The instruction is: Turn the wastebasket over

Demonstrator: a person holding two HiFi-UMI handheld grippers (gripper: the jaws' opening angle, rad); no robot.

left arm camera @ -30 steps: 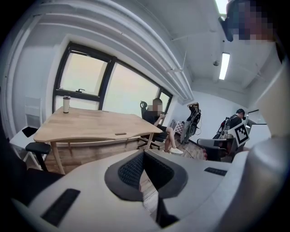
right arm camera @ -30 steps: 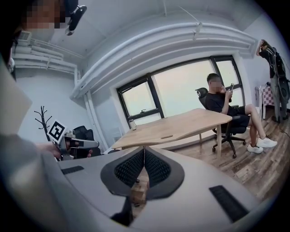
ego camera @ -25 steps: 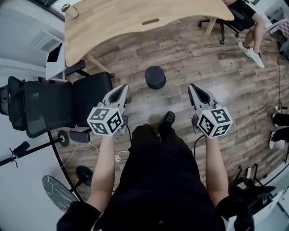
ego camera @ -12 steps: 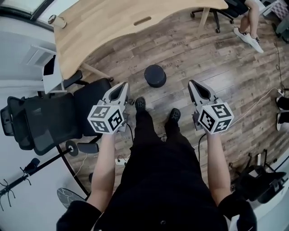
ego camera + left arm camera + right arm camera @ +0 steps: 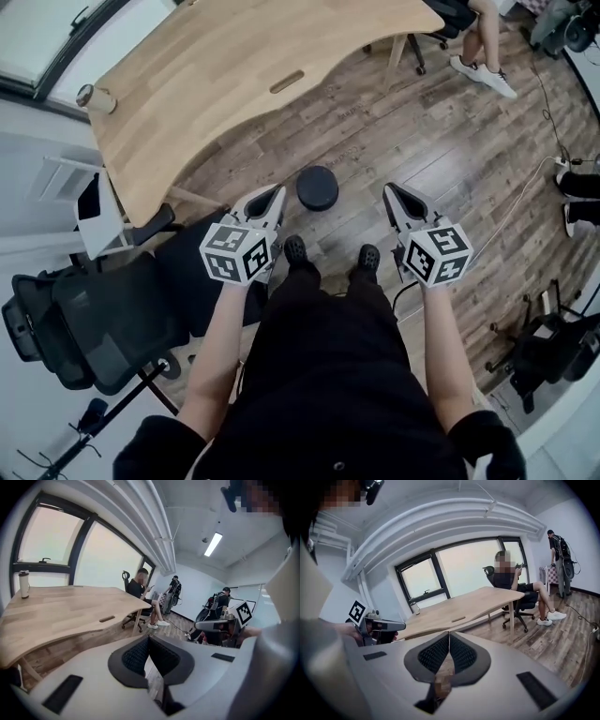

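Note:
The wastebasket (image 5: 318,187), small, round and dark, stands on the wood floor just in front of my feet, close to the desk's edge. Its flat closed end faces up. My left gripper (image 5: 278,190) hangs left of it and my right gripper (image 5: 388,190) right of it, both apart from it and above floor level. Both are shut with nothing between the jaws. In the left gripper view the left gripper (image 5: 148,638) has its pads meeting; the right gripper (image 5: 449,633) looks the same in the right gripper view. Neither gripper view shows the basket.
A curved wooden desk (image 5: 234,66) spans the upper left, a cup (image 5: 98,97) on its corner. A black office chair (image 5: 103,314) stands at the left. A seated person (image 5: 511,585) is beyond the desk; cables (image 5: 525,202) and another chair base (image 5: 544,347) lie at the right.
I have stepped toward the wastebasket; it now lies between the two grippers' tips. Both grippers moved forward with me and stayed shut.

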